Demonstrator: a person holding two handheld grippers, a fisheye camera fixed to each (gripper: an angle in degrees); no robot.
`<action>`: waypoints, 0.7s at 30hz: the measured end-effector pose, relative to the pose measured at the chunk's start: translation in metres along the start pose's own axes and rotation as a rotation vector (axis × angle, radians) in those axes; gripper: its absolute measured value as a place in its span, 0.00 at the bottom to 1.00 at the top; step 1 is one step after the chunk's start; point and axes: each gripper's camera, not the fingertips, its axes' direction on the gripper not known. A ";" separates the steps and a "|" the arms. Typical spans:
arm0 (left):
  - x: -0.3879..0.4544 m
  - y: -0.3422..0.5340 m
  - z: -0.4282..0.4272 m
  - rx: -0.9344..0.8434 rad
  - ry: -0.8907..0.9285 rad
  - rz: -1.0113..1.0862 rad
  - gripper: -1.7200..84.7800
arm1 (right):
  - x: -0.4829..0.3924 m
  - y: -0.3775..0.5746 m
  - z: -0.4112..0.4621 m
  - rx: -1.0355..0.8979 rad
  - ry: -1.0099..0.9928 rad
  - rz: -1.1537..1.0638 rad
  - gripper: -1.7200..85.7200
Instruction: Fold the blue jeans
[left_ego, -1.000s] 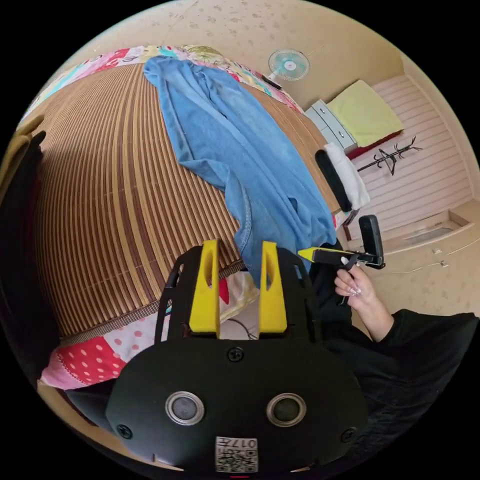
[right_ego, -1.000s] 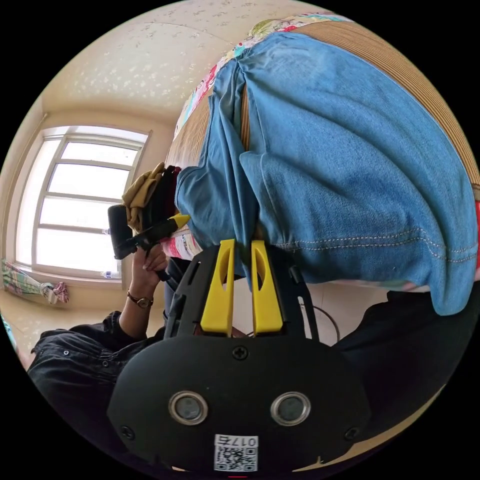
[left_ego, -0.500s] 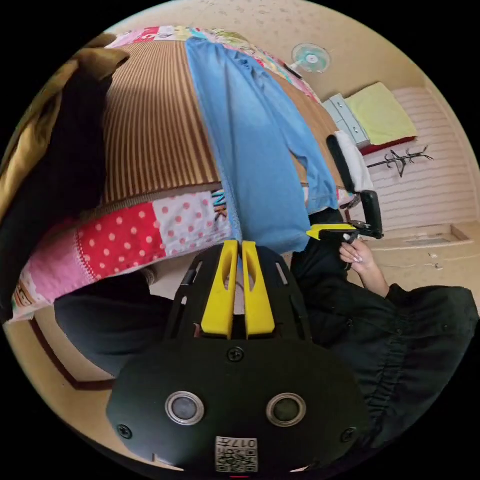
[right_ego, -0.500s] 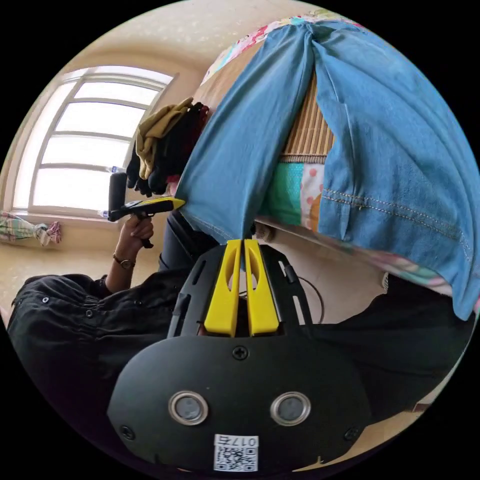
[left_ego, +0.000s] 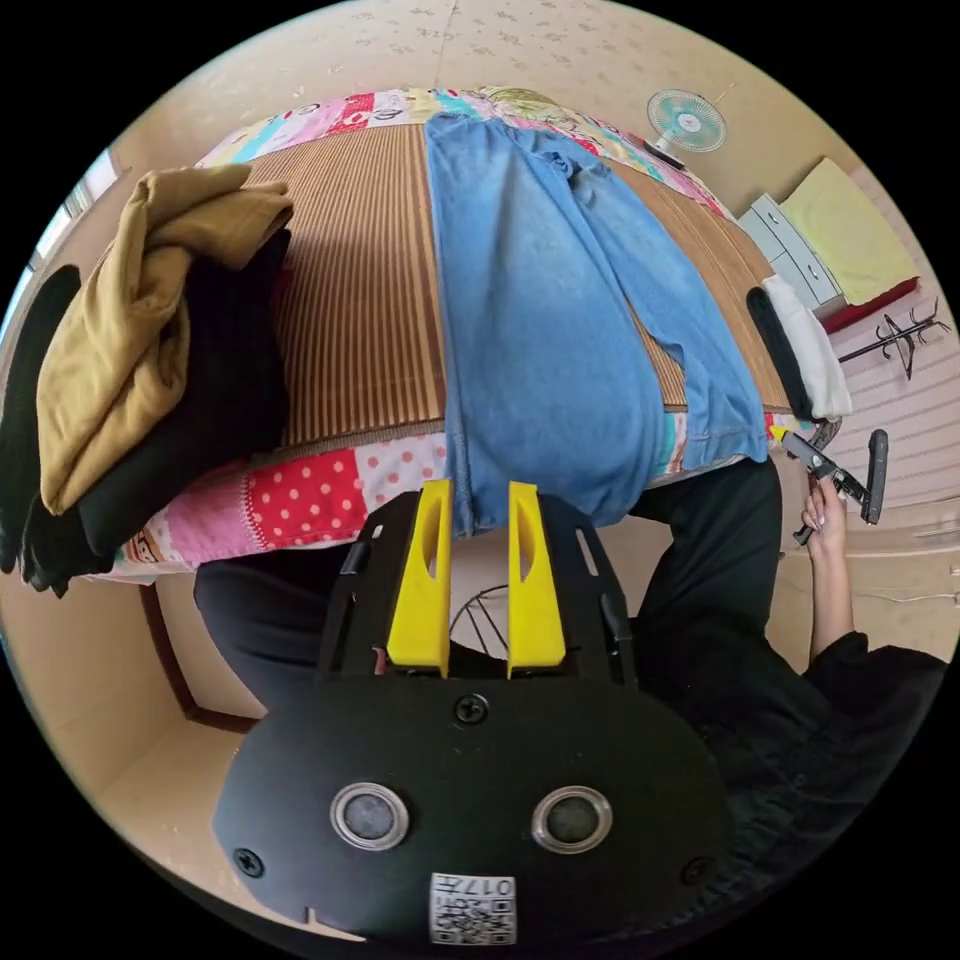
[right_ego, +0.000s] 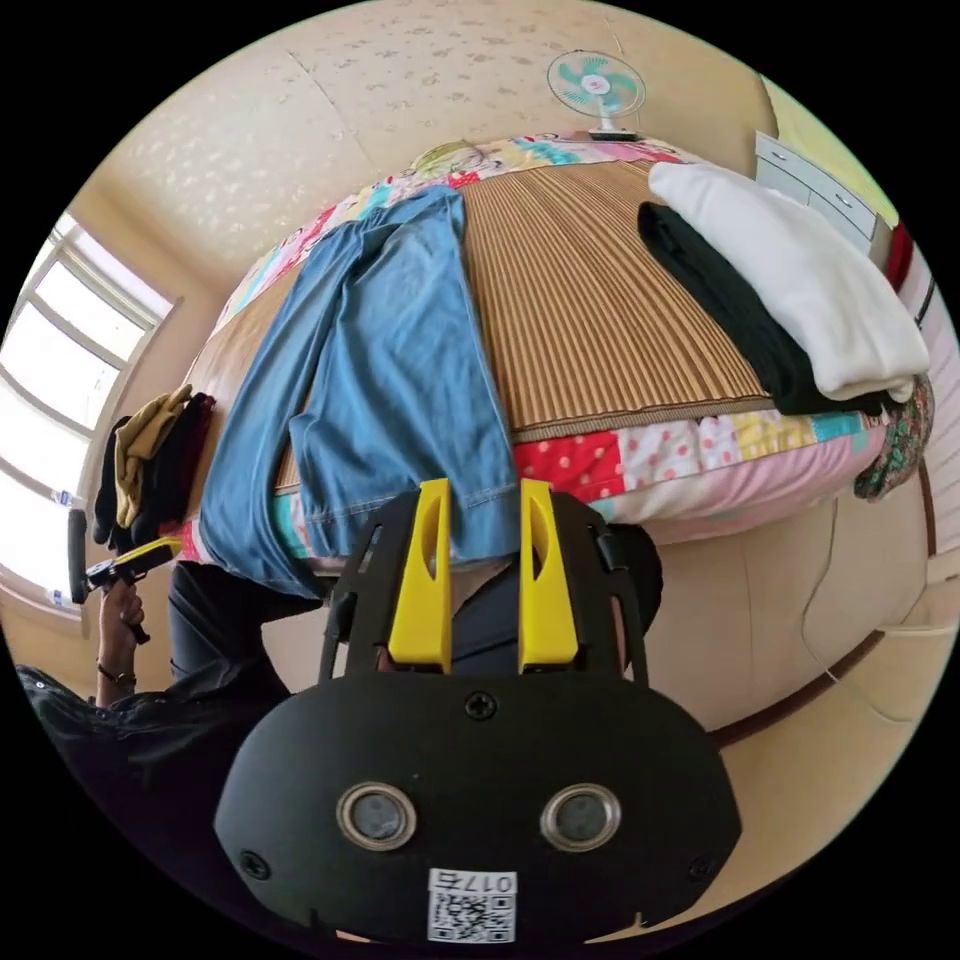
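1. Blue jeans (left_ego: 540, 330) spread lengthwise on bed (left_ego: 350, 290); end draped over edge.
2. Left gripper (left_ego: 476, 500), right gripper (right_ego: 477, 498): jaws apart, empty.
3. Likely soft, fairly heavy; best pinched at hanging hem.

A bedroom in a home — a bed with a colourful patchwork quilt (right_ego: 700, 455) under a brown striped bamboo mat (right_ego: 590, 290) takes the middle of the right gripper view. Folded white and black clothes (right_ego: 790, 290) sit at upper right, a small teal fan (right_ego: 595, 85) at the top, a bright window (right_ego: 60, 380) at left — plus white drawers (left_ego: 790, 250) at the left gripper view's upper right.
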 end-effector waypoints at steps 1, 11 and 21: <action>0.008 -0.005 0.001 -0.003 0.007 0.011 0.10 | 0.008 -0.006 0.016 -0.084 0.019 0.002 0.12; 0.104 -0.045 0.013 0.010 -0.104 0.157 0.02 | 0.052 0.040 -0.058 0.364 -1.084 -0.071 0.05; 0.085 -0.044 0.038 -0.041 -0.087 0.142 0.02 | 0.057 0.051 -0.008 -0.081 -0.329 0.157 0.05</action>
